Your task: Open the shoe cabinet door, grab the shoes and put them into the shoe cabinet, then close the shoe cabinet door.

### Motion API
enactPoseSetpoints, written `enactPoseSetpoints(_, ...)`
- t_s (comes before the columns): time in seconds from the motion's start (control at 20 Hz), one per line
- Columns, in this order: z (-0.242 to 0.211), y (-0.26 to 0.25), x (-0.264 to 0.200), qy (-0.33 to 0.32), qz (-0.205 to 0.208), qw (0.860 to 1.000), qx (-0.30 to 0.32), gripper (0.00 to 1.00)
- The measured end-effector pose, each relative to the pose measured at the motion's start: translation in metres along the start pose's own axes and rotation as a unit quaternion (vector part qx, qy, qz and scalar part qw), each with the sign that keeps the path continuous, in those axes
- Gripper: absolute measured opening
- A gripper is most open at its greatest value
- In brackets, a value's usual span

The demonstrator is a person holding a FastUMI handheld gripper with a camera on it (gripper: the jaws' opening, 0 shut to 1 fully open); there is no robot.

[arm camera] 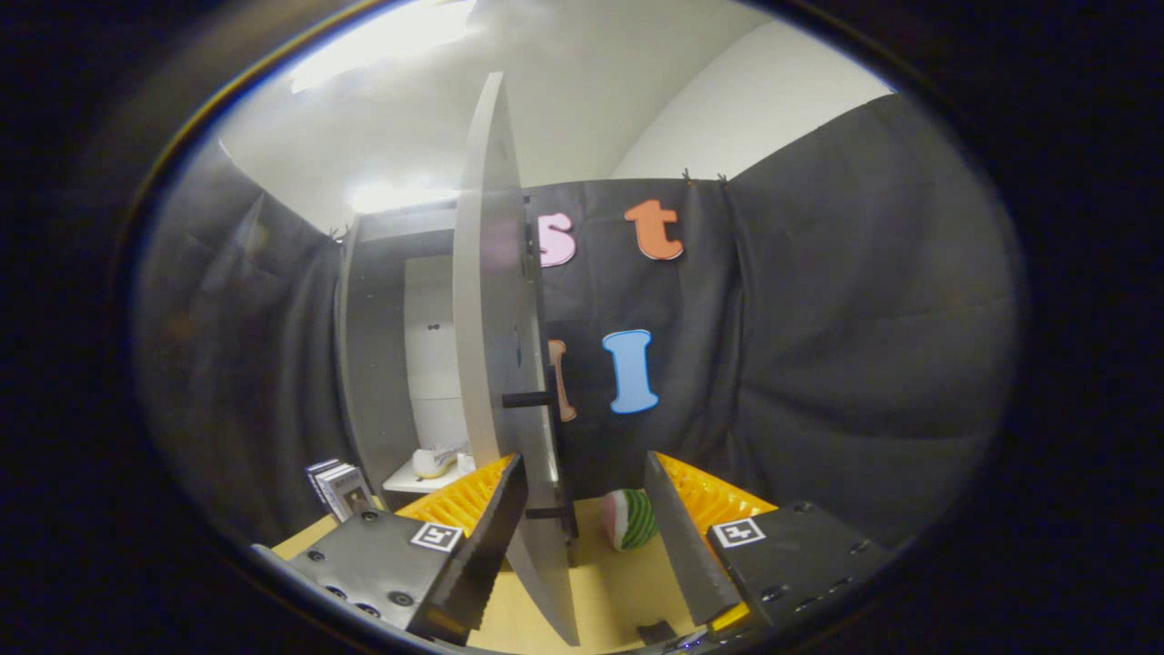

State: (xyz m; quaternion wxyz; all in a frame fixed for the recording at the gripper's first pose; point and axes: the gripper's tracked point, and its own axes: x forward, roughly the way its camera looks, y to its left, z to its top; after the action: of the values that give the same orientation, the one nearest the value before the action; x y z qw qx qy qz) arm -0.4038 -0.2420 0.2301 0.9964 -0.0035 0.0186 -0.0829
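The shoe cabinet (373, 364) stands ahead and to the left, with its pale door (486, 300) swung out edge-on toward me. A black bar handle (556, 455) runs down the door's right face. My gripper (582, 464) is open, and the door's lower edge and handle sit between the fingers, close to the left finger (491, 528). The right finger (682, 537) stands apart from the door. Inside the cabinet, a light-coloured shoe (435, 461) lies on a white shelf (405, 480).
A round green-striped, watermelon-like object (630, 518) lies on the yellowish floor (618, 582) just beyond the right finger. A few upright box-like items (338, 487) stand left of the cabinet. Black cloth walls close in all around.
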Motion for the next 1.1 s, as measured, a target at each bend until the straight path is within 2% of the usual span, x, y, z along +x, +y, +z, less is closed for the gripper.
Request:
enactPoseSetpoints(0.6,-0.019,0.108,0.022,0.022,0.114,0.993,0.029,0.84)
enactPoseSetpoints(1.1,-0.057,0.204,0.071,0.067,0.178,0.98,0.061,0.85)
